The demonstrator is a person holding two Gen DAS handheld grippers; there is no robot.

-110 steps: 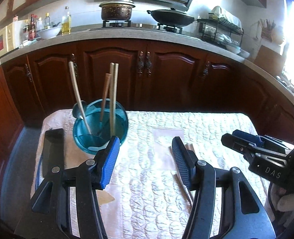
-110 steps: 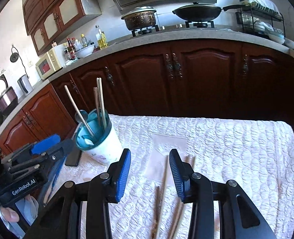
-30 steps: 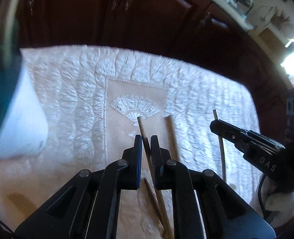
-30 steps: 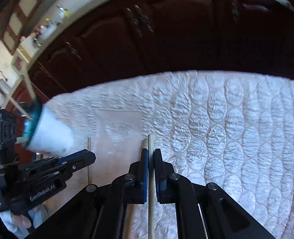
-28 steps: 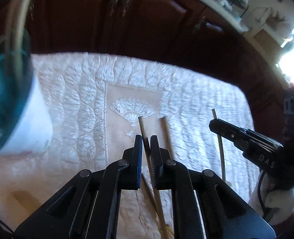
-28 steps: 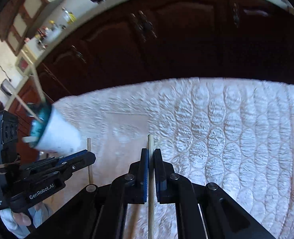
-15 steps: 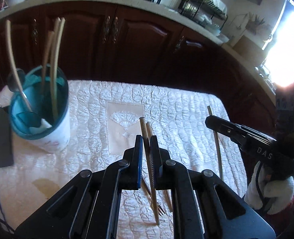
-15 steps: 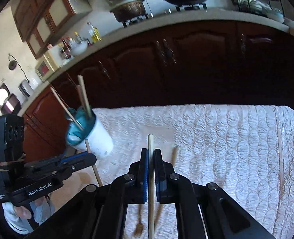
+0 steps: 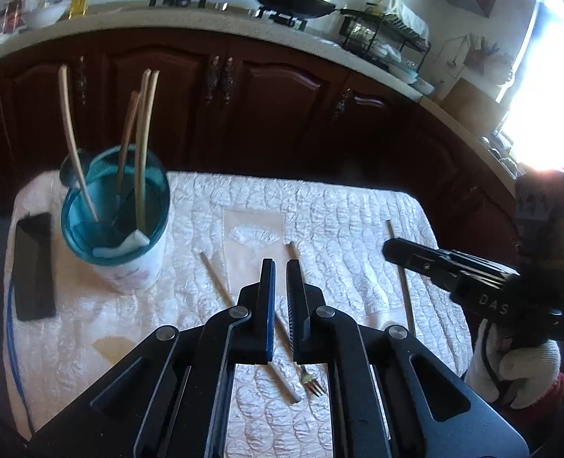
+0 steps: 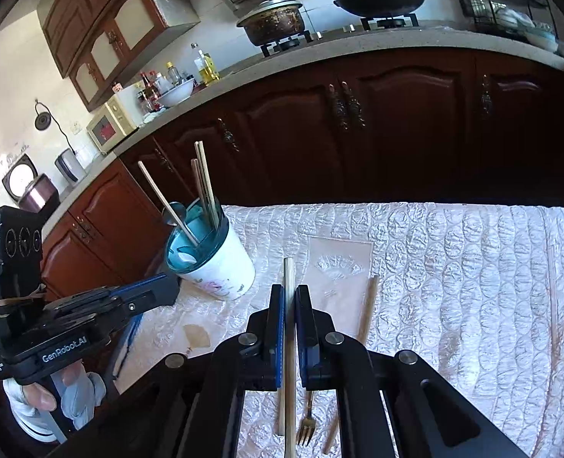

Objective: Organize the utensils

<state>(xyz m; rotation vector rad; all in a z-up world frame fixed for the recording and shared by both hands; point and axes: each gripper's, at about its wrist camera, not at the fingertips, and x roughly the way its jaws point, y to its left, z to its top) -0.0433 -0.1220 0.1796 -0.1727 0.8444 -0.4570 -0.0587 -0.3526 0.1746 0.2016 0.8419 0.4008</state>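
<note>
Utensils lie partly sorted: several chopsticks and a spoon stand in the teal-rimmed cup [image 9: 129, 267] at the left of the quilted tablecloth [image 9: 358, 221], and more are loose on the cloth.

In the left wrist view, the left gripper [image 9: 278, 263] hangs above the cloth, its jaws drawn almost together with only a slit between them, and nothing shows in that slit. Below it lie a loose chopstick [image 9: 220, 282] and a small fork [image 9: 312, 383], whose handle the gripper body hides. Off to the right, the right gripper [image 9: 387, 246] shows side-on. A thin stick passes behind its tip, but the window glare makes it unclear from here whether that stick is the one being carried.

The right wrist view settles it. The right gripper [image 10: 289, 288] is clamped on a pale chopstick [image 10: 289, 271], which runs straight up between the pads and clear of the cloth. The cup [image 10: 220, 271] stands ahead and to the left, well apart.

My reading is that the step in hand is carrying this chopstick to the cup. The next move needs the stick tipped upright over the rim and let go among those already standing without tipping the cup. The left gripper [image 10: 173, 286] sits just beside the cup, and its jaws are not readable from this side. The cup's inside is mostly out of sight.
</note>
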